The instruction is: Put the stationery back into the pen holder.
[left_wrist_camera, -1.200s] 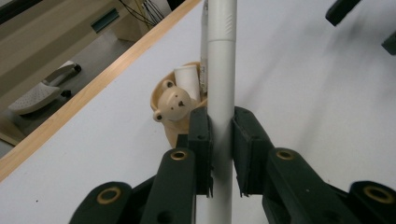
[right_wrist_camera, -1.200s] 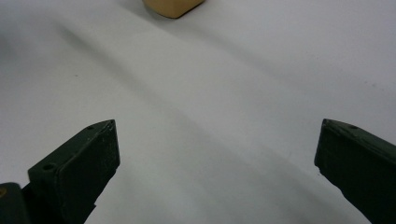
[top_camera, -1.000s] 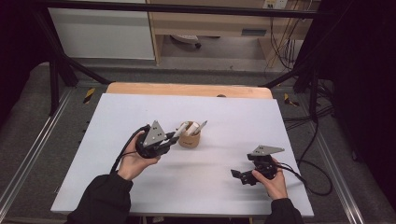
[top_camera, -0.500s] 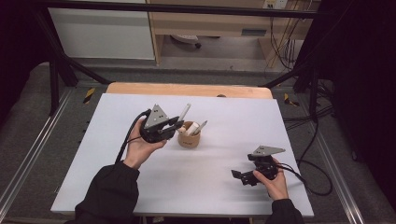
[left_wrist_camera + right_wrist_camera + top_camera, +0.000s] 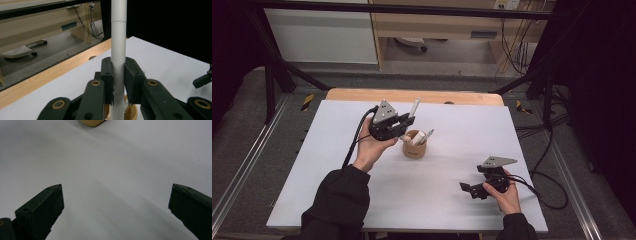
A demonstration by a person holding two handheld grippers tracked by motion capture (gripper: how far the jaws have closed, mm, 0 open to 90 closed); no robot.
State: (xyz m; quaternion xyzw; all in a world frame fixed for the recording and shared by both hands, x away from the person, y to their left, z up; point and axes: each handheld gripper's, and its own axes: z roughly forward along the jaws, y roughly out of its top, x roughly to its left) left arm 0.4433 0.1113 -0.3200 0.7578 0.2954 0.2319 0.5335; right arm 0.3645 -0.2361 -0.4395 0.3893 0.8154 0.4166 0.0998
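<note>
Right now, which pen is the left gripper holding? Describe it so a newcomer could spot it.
Start at the white table and find the small wooden cup near its middle. Just above the cup, the left gripper clamps a plain white pen. Unlike the other pens leaning inside the cup, this one stands upright, lifted clear above the rim.

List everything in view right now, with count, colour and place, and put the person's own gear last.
White marker: one, white, upright, clamped in the left gripper above the cup.
Wooden cup: one, tan, mid-table, at least two pale items leaning in it.
Table: one, white top with wooden far edge.
Left gripper: one, black, raised beside the cup, shut on the marker.
Right gripper: one, black, low over the table's near right, jaws wide apart with nothing between them.
</note>
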